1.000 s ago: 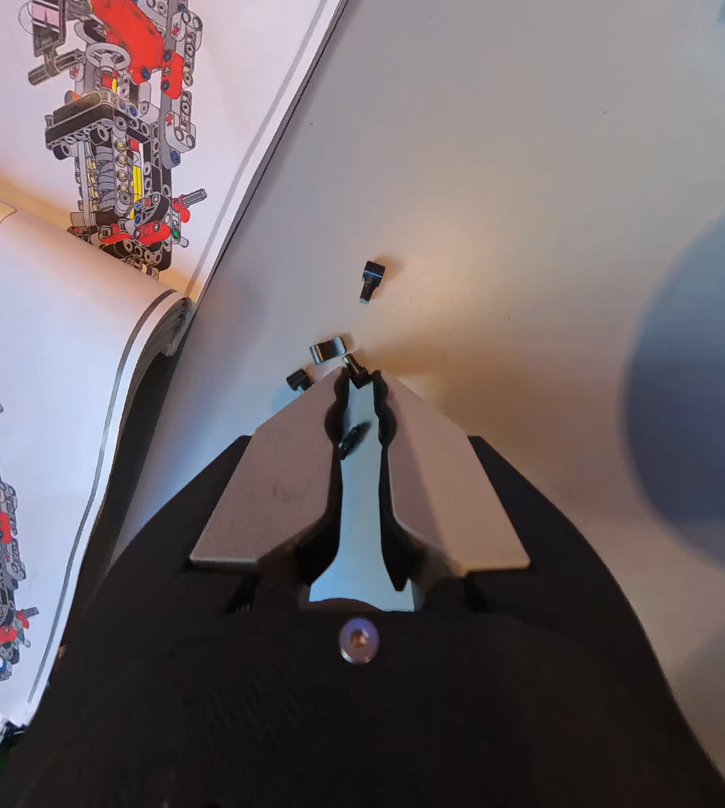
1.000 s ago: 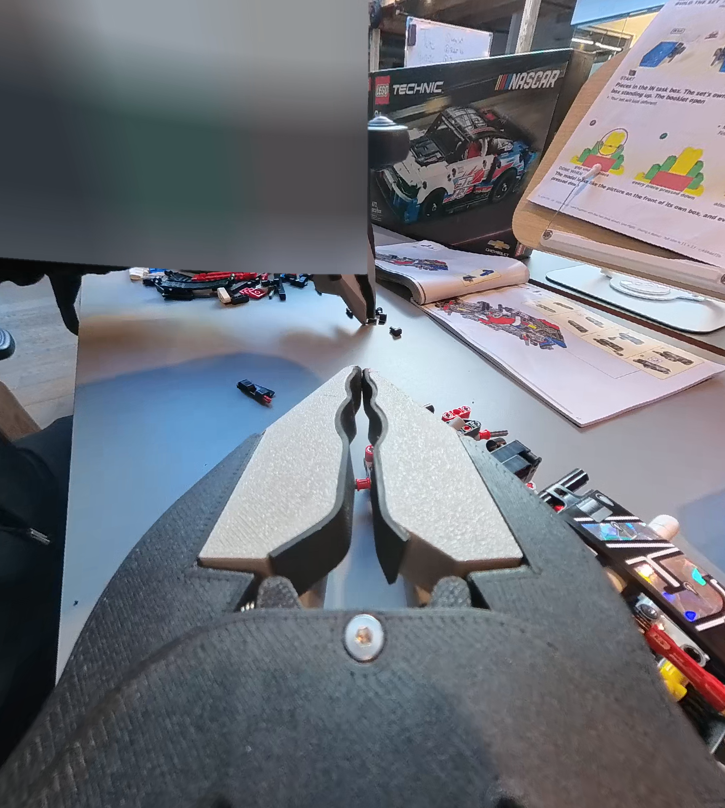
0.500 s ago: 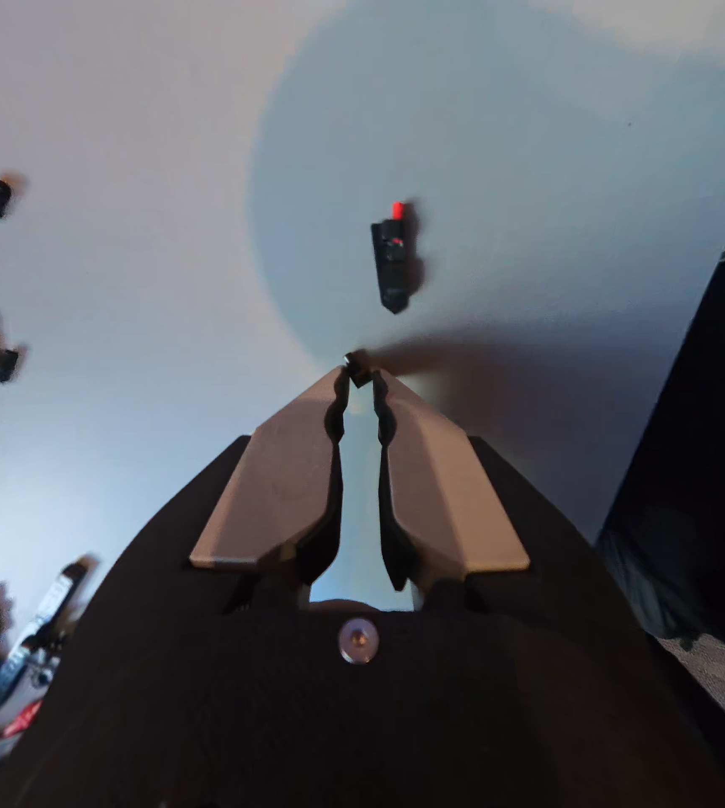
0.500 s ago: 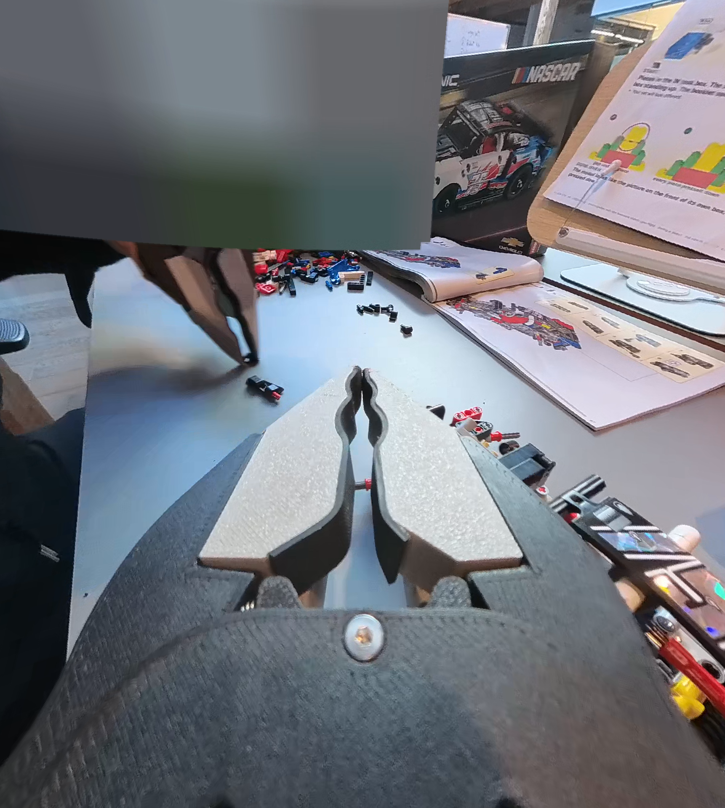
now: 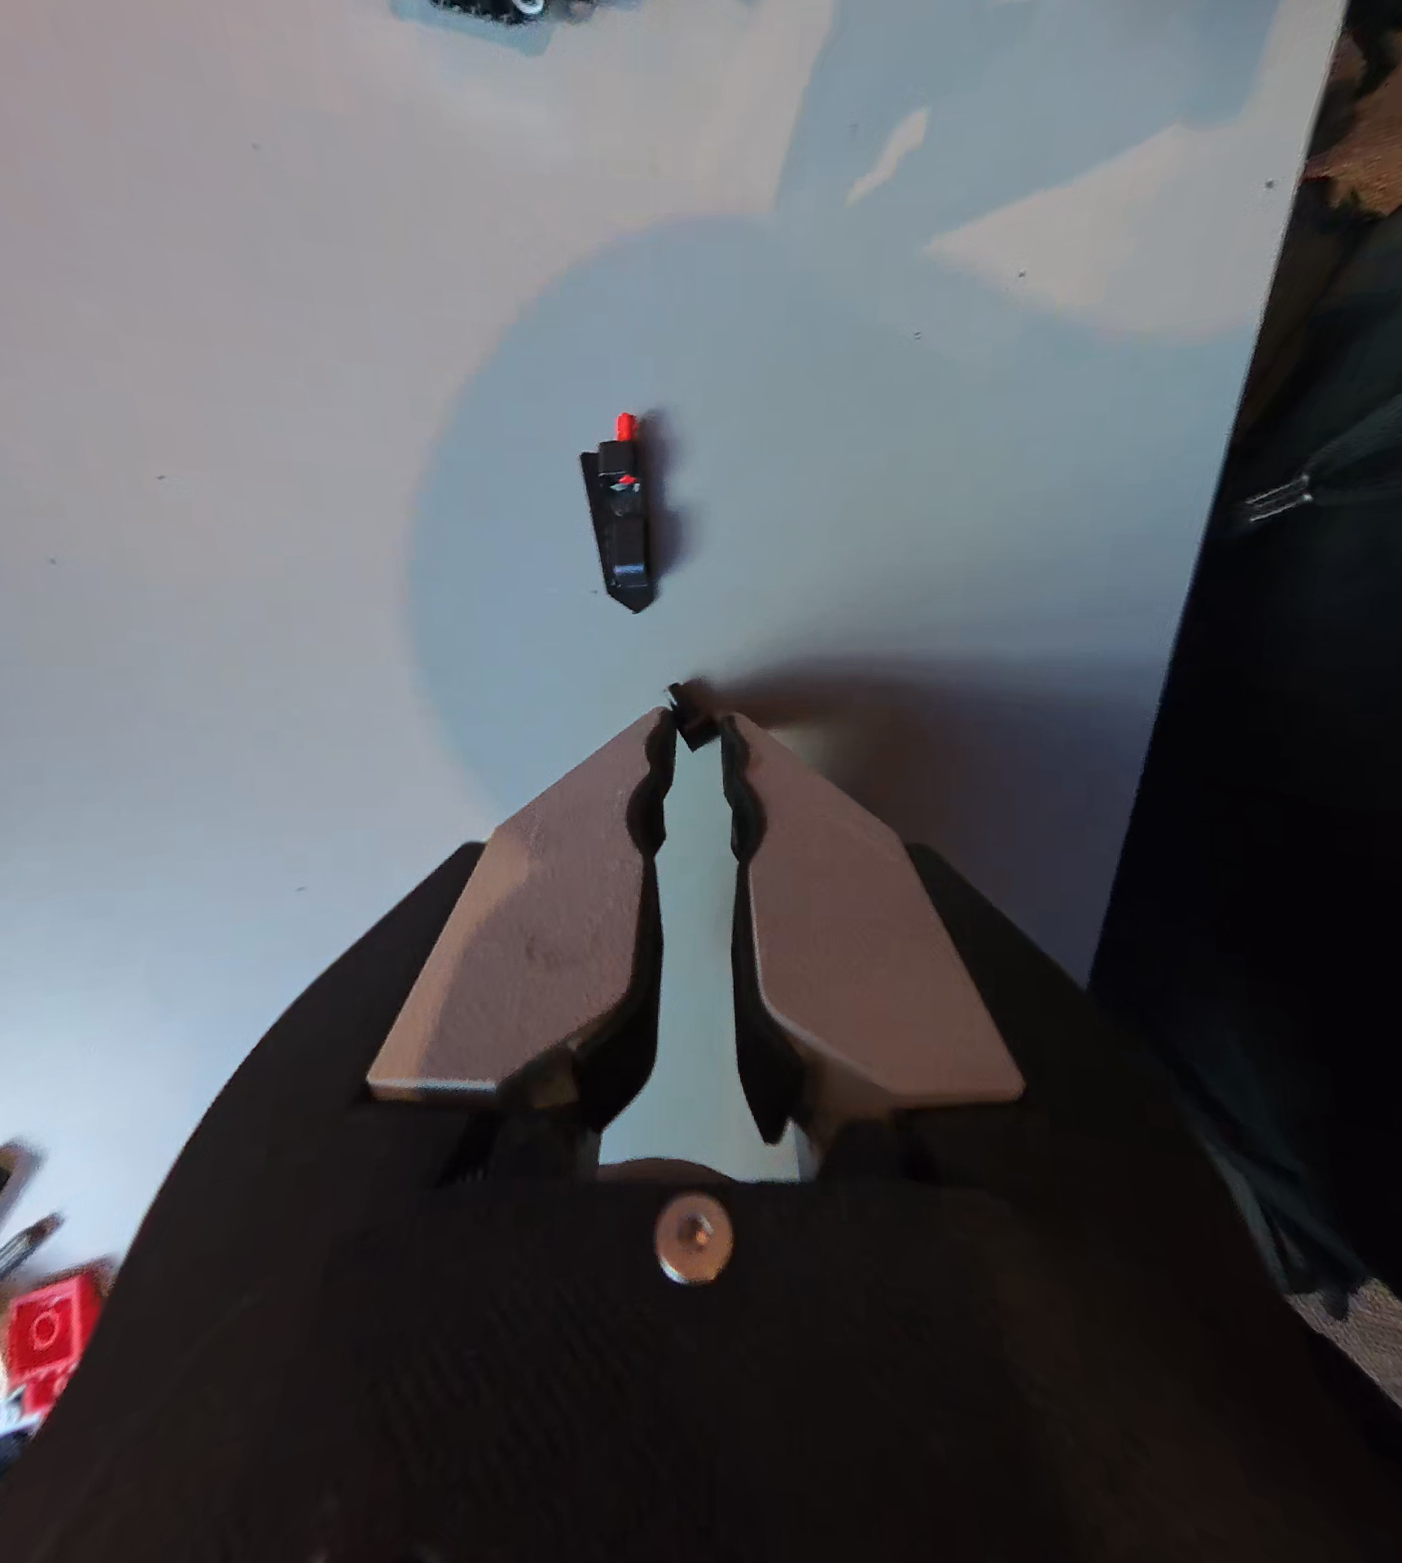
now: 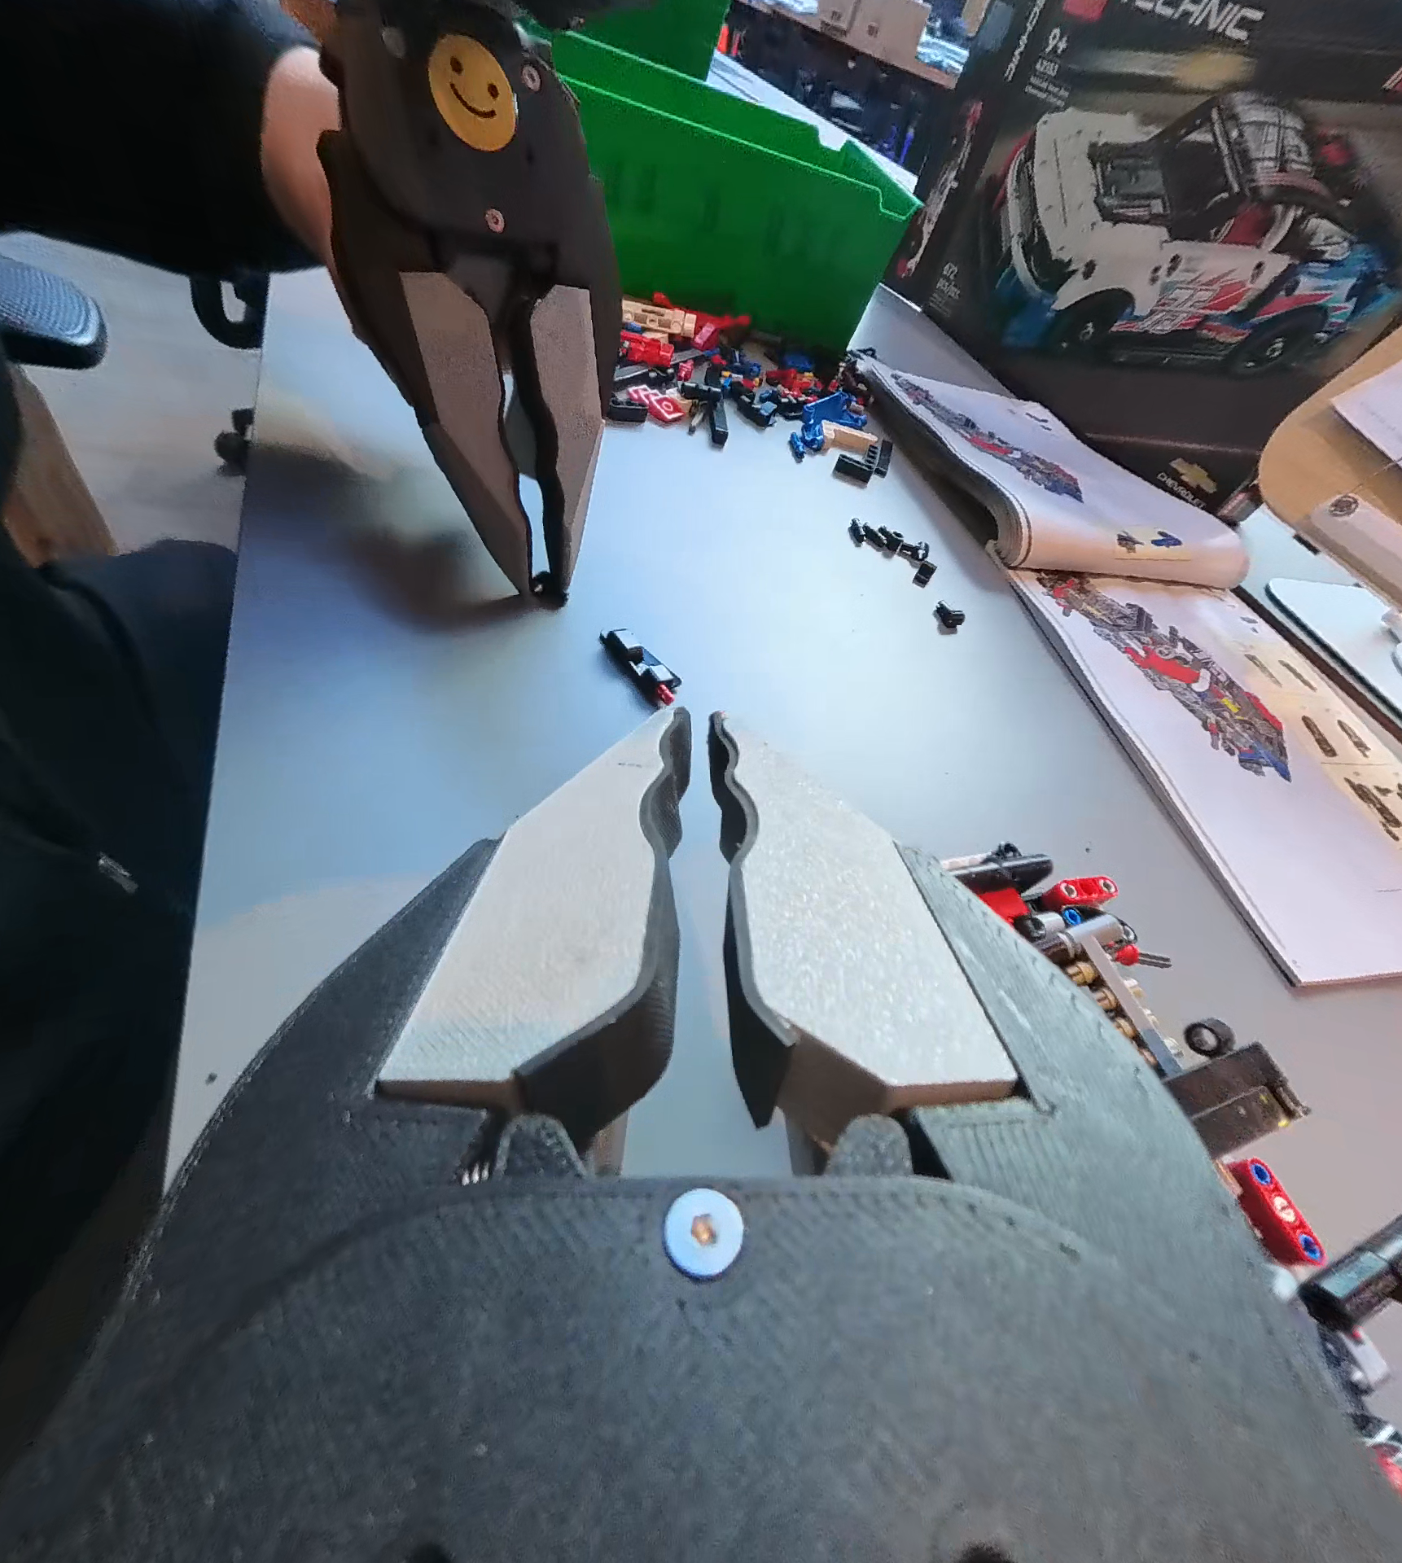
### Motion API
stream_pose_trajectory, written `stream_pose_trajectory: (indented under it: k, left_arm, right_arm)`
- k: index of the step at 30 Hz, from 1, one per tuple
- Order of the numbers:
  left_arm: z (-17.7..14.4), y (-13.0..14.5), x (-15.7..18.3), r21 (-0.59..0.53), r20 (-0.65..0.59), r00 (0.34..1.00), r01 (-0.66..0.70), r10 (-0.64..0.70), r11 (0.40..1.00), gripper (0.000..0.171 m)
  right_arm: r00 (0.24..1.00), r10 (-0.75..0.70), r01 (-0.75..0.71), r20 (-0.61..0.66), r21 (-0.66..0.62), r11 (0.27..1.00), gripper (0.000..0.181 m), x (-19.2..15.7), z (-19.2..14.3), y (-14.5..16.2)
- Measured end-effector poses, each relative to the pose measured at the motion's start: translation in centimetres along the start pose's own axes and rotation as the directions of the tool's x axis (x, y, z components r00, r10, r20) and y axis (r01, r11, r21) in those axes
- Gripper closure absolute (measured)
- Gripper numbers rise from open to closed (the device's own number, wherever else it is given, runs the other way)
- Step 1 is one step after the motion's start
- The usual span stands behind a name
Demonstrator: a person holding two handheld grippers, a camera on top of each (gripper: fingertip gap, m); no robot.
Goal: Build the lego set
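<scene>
Fingertips of our left gripper (image 5: 696, 727) pinch a small black pin (image 5: 687, 719), held just above the grey table (image 5: 173, 423). Just ahead of it lies a black beam with a red pin (image 5: 621, 524), flat on the table and apart from both tools. Our right gripper (image 6: 699, 727) holds nothing, its tips set a narrow gap apart, pointing at that same black beam. Beyond, we see loose black pins (image 6: 892, 541), an open instruction booklet (image 6: 1188, 677), a green bin (image 6: 723, 194) and the set's box (image 6: 1188, 186).
</scene>
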State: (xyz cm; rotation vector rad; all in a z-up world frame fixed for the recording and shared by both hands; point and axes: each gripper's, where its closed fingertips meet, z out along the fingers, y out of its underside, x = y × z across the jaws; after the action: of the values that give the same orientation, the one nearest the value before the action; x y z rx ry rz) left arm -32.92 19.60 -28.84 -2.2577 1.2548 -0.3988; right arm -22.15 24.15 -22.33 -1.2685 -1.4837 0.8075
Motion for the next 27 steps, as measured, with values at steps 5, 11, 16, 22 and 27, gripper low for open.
stream_pose_trajectory:
  k: [5, 11, 16, 22, 27]
  left_arm:
    - [0.7, -1.1, 2.4, 0.032, -0.07, 0.989, -0.13, 0.132, 0.991, 0.164]
    - [3.5, -5.0, 3.3, 0.086, -0.092, 0.973, -0.206, 0.213, 0.975, 0.164]
    - [5.0, -7.2, 3.3, 0.103, -0.066, 0.965, -0.248, 0.255, 0.963, 0.164]
    - [5.1, -7.4, 2.8, 0.112, -0.071, 0.976, -0.199, 0.208, 0.974, 0.156]
    - [5.0, -7.3, 2.9, 0.143, -0.076, 0.974, -0.203, 0.215, 0.969, 0.154]
  right_arm:
    - [1.0, -0.011, 0.011, -0.003, -0.005, 1.0, 0.181, -0.5, 0.3, -0.1]
    - [0.999, -0.045, 0.045, -0.012, -0.021, 0.999, 0.181, -0.8, 0.4, 0.0]
    - [0.999, -0.027, 0.027, -0.041, -0.014, 1.0, 0.181, -0.2, -0.1, 0.1]
    - [0.999, 0.003, -0.003, -0.033, 0.014, 1.0, 0.181, 0.2, -0.6, -0.1]
    - [0.999, 0.045, -0.044, -0.018, 0.045, 0.998, 0.181, 0.5, -0.9, -0.4]
